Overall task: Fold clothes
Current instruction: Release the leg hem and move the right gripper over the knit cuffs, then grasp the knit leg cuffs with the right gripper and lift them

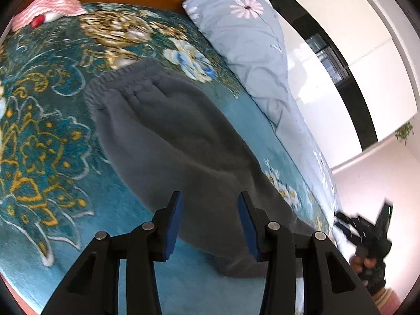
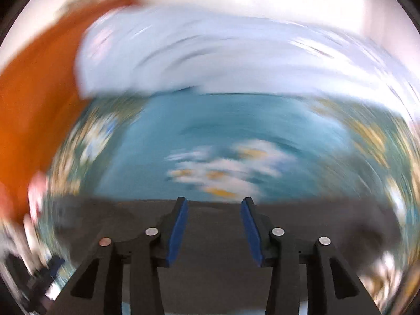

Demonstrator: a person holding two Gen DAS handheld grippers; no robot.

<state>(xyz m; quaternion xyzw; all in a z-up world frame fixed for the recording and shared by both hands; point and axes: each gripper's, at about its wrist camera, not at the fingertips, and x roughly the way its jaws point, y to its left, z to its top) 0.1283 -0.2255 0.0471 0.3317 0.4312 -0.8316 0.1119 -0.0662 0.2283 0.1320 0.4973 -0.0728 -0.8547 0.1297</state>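
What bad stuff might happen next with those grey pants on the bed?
1. Both grippers are open and empty: the left gripper and right gripper hover over the grey sweatpants, so a careless pinch might also catch the teal floral blanket.
2. The right wrist view is badly blurred, so that gripper may be moving fast and could miss its grab.
3. The pants lie bunched and wrinkled, so a fold may turn out crooked.

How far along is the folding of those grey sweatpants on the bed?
Done: the grey sweatpants lie on the teal floral blanket apparently doubled lengthwise, waistband at the far end. In hand: nothing; the left gripper hovers open over the leg end, and the right gripper is open in a blurred view. Left: folding the long legs up toward the waistband.
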